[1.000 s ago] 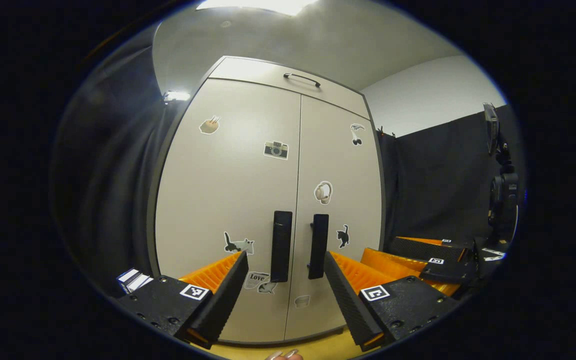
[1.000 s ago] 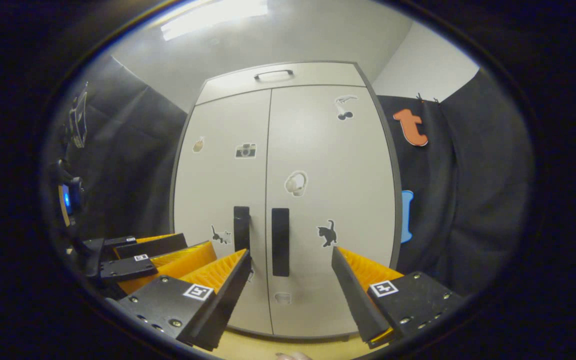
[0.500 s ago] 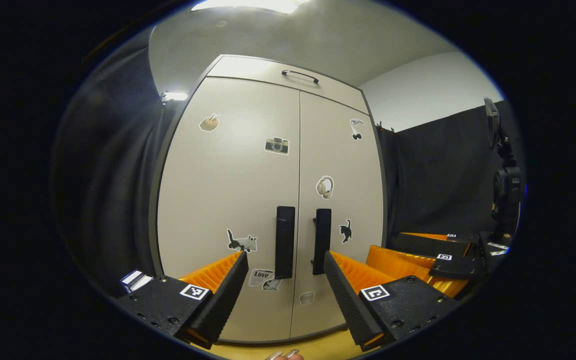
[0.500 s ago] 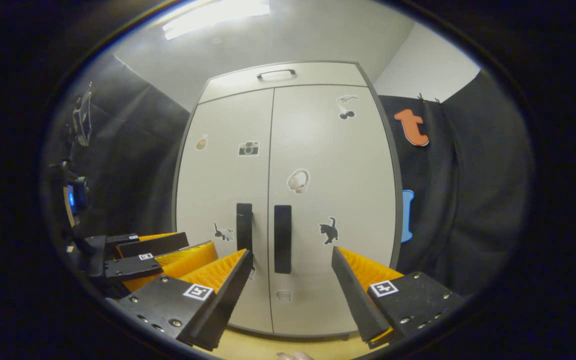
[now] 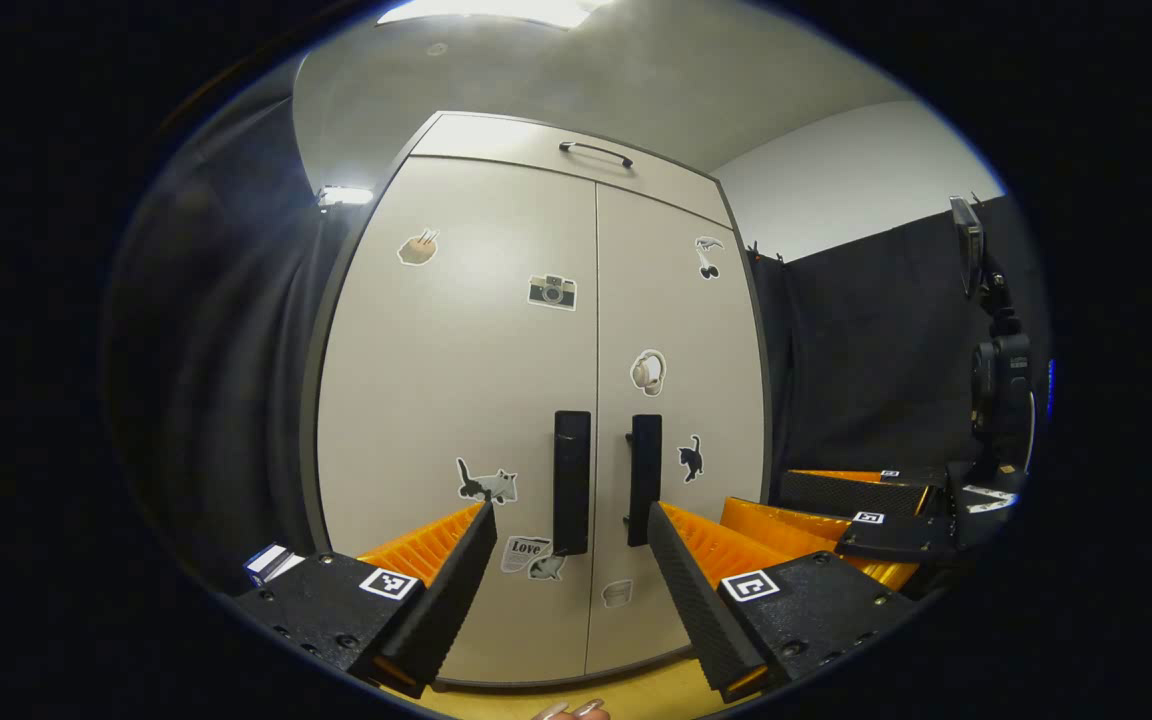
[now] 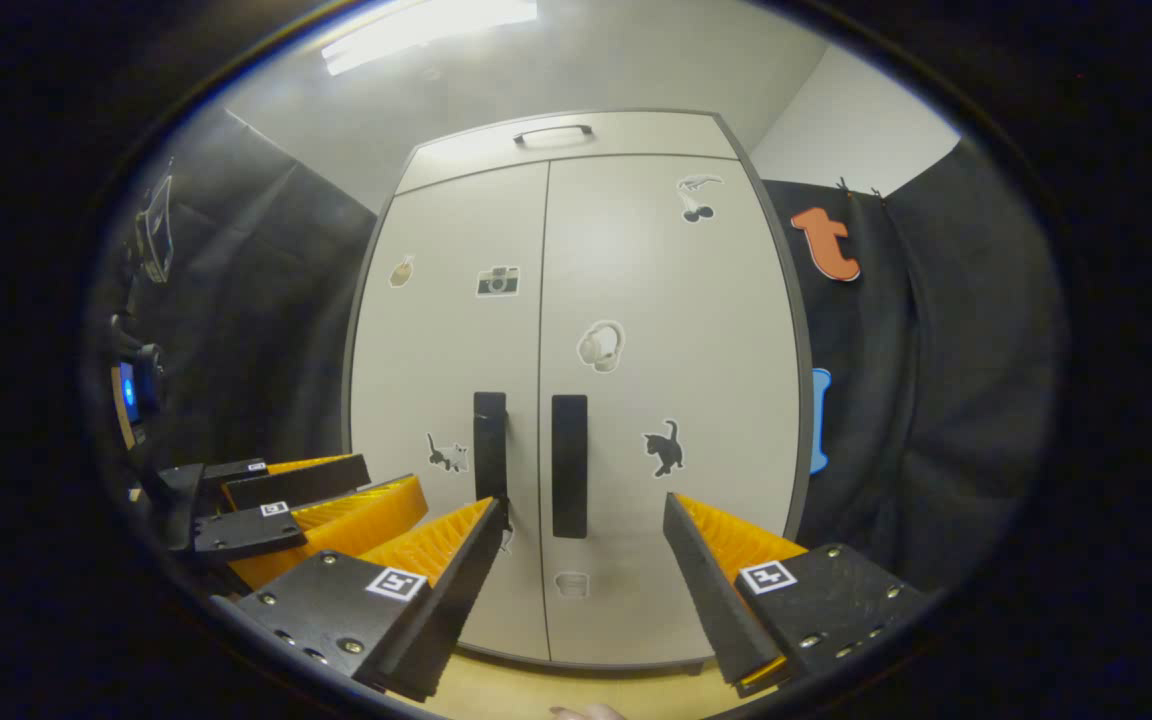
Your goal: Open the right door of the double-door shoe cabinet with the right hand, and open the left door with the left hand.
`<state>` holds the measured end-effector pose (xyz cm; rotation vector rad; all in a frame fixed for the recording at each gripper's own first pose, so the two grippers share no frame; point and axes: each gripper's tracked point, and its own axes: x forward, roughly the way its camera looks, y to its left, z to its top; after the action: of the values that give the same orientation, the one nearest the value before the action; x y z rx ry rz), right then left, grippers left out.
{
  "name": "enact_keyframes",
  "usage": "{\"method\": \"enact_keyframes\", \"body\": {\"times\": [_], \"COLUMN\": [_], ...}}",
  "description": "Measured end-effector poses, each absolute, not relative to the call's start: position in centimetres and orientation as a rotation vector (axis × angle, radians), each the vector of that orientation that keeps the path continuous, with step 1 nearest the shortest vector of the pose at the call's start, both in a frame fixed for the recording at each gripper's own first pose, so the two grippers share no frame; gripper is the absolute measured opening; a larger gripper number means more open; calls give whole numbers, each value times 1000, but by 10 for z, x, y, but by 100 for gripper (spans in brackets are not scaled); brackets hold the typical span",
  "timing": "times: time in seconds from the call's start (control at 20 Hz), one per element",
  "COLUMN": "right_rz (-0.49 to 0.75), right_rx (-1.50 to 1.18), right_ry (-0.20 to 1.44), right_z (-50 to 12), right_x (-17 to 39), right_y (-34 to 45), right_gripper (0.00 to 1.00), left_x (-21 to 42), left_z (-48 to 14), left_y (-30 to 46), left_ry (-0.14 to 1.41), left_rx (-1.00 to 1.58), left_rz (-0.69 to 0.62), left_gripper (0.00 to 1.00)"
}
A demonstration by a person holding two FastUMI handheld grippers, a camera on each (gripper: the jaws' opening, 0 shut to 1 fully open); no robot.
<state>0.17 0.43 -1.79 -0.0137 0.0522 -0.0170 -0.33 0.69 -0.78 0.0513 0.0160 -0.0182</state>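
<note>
Open air lies between each gripper and the closed pale grey double-door shoe cabinet (image 6: 576, 400), whose two black vertical bar handles (image 6: 569, 465) stand at 12 o'clock, unobstructed. In the right gripper view, the left gripper (image 6: 326, 500) crowds the 9 o'clock side; dark cloth wall (image 6: 936, 400) closes 3 o'clock.

Each gripper carried two long wedge-shaped fingers on black blocks studded with small screws. The left gripper (image 5: 569, 515) bore a square black-and-white marker (image 5: 388, 583) on each block, lower in the frame; the right gripper (image 6: 584, 510) wore the same markers (image 6: 768, 576) and screws.
</note>
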Motion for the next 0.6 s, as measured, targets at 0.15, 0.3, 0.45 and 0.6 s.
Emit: {"method": "enact_keyframes", "body": {"times": [0.15,0.3,0.45,0.6], "right_rz": [-34,-40,-41,-35], "right_rx": [-17,-19,-30,-30], "right_ry": [48,44,47,45], "right_z": [-17,-15,-17,-17], "right_x": [7,12,18,24], "right_y": [0,-1,1,5], "right_gripper": [98,98,98,98], "left_x": [-1,1,3,4], "left_z": [-8,-9,-10,-10], "left_y": [4,4,6,8], "left_ry": [10,14,12,13], "left_rx": [50,48,46,54], "left_rz": [-29,-34,-33,-31], "left_gripper": [90,95,95,95]}}
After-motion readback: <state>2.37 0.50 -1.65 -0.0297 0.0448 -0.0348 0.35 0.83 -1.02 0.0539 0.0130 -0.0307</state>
